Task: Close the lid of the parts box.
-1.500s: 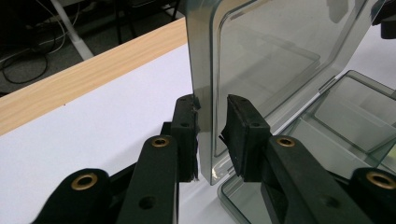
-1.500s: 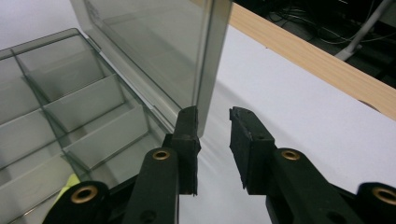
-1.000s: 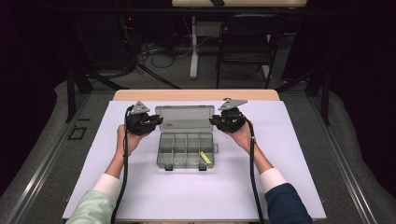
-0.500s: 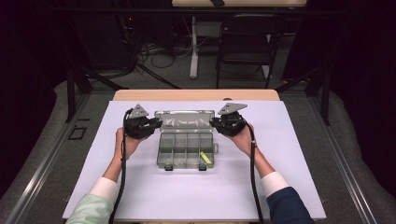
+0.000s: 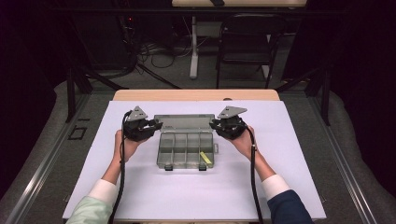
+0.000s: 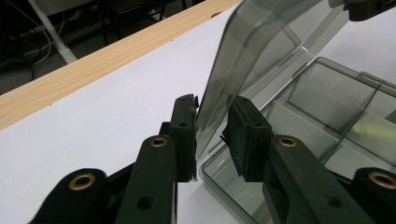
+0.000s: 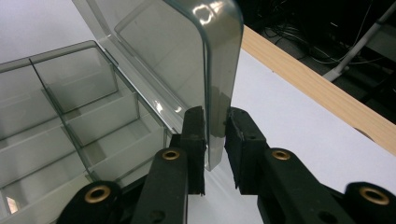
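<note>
Tongs astride raised lid edge, jaws just opening.

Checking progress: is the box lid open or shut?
Open: the lid stands raised off the compartment box, each end between a tool's jaws.

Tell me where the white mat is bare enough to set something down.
Bare: the white mat between the forearms in front of the compartment box, and both outer margins. Crowded: the raised lid, flanked by the left hand-held gripper and right hand-held gripper.

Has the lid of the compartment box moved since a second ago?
Yes. The lid lay flat beyond the box base a second ago; in the high view it now stands raised, both grippers' jaws at its ends.
</note>
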Tool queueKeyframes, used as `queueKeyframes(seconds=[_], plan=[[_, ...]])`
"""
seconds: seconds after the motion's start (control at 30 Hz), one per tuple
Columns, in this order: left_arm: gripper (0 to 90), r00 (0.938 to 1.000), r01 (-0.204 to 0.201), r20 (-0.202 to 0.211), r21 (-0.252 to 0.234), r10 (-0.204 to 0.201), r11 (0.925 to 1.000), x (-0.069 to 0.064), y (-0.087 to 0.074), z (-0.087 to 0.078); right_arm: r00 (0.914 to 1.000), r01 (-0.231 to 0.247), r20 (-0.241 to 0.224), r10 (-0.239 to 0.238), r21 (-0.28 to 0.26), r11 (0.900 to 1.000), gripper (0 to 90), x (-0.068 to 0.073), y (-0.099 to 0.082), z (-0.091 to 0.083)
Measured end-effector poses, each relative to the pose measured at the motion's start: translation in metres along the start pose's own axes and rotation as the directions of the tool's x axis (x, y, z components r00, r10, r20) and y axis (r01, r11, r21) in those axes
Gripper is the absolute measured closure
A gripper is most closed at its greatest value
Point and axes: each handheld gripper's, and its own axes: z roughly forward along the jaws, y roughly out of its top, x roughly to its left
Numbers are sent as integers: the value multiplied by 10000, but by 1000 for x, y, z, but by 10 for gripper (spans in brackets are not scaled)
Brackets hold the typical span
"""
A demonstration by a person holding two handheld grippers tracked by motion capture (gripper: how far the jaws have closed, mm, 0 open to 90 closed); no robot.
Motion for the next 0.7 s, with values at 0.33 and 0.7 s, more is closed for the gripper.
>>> queueKeyframes(seconds=[0.33, 0.7], plan=[[681, 9999, -141, 76, 46, 141, 9999, -5, -8, -3, 9997, 225, 33, -225, -134, 9997, 766, 5, -4, -4], [383, 10000, 93, 13, -206, -93, 9997, -12, -2, -32, 9996, 287, -13, -288, -201, 9994, 762, 7, -5, -7]])
